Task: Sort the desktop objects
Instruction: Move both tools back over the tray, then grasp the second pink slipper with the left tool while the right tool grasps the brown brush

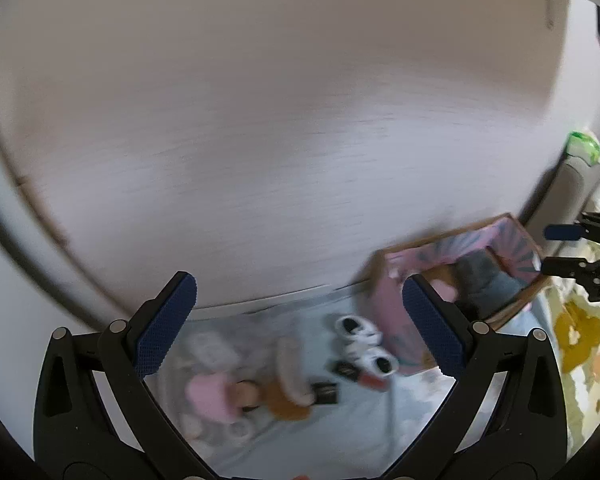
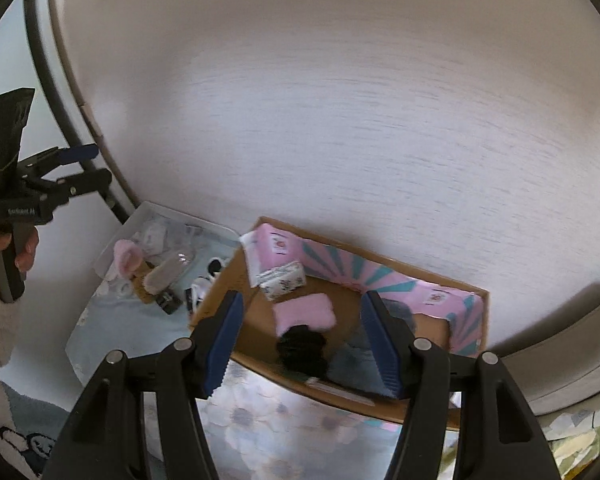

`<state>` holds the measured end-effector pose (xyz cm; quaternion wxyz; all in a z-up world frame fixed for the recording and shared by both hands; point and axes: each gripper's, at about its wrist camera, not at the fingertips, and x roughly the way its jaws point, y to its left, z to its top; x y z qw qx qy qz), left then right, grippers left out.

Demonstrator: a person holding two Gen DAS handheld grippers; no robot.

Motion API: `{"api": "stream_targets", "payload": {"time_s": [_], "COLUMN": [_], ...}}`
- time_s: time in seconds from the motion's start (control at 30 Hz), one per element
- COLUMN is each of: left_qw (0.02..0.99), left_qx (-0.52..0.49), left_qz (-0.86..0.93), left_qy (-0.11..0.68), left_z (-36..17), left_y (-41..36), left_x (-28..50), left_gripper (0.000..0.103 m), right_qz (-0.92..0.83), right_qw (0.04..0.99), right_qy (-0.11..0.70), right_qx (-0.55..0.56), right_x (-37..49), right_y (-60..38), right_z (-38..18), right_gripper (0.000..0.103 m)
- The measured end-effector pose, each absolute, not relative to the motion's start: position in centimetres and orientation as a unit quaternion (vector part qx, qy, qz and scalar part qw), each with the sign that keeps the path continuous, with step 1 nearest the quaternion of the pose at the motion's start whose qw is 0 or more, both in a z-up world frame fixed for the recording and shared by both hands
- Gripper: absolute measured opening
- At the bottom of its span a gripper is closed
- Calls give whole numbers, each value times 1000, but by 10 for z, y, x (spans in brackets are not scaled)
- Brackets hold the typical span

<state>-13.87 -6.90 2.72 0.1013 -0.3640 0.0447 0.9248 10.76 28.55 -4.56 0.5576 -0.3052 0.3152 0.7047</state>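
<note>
Both grippers are wide open and holding nothing: left gripper hovers over the loose clutter, little white shoes and a pink plush on the blue cloth; right gripper sits above the cardboard box, which holds a pink pad and a black fuzzy thing.

A cardboard box with pink and teal lining lies open against the wall on the right, holding a pink plush piece, a black furry item and a small patterned pack. To its left, small black-and-white shoes, a pink plush toy and dark little boxes lie scattered on the pale blue sheet.
</note>
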Motion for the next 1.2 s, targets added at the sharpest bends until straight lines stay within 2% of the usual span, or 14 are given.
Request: {"api": "stream_targets", "payload": {"time_s": [0.37,0.6,0.83,1.2], "left_qw": [34,10,17,29], "left_qx": [-377,-395,-407,-409], "left_qz": [926,917,909,908], "left_qy": [13,51,92,91], "left_z": [3,-39,-96,-150], "left_y": [-142,-158,-154,-160], "left_x": [-110,-90,-86,-106], "left_gripper": [103,103,102,93], "right_qz": [734,760,779,787], "right_qw": [536,510,477,455], "right_qy": [303,282,268,229], "right_qx": [-287,-287,-306,-348], "right_x": [50,1,-57,-125], "right_y": [283,271,262,291], "right_z": [-52,-67,-103,-176], "right_gripper": [57,57,57,57]}}
